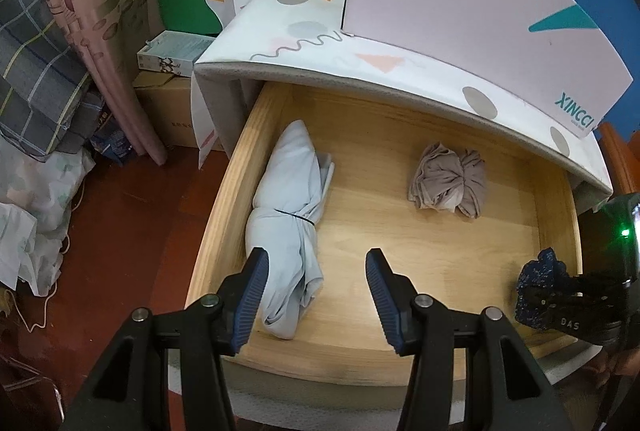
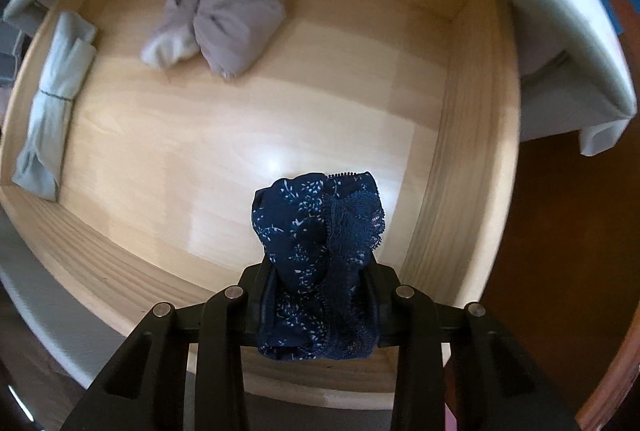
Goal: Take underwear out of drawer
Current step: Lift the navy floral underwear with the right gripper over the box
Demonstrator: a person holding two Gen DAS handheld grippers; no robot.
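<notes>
Left wrist view: left gripper (image 1: pixel 316 273) held with jaws apart and empty above the open pale wooden drawer (image 1: pixel 560 231), beside a long pale-blue cloth roll (image 1: pixel 288 231) tied with a thin band; a knotted grey-brown fabric bundle (image 1: pixel 448 181) further back.

Right wrist view: right gripper (image 2: pixel 318 311) clamped on navy floral lace-trimmed underwear (image 2: pixel 316 231), bunched and apparently clear of the drawer floor. Risks: loose lace edge snagging the drawer wall; partial pinch slipping if jerked.

We are seeing the navy floral lace underwear (image 2: pixel 320 251) covering the right gripper's (image 2: pixel 320 305) pads, while the white patterned cabinet top (image 1: pixel 360 63) is hiding the pale wooden drawer's (image 1: pixel 224 191) rear.
</notes>
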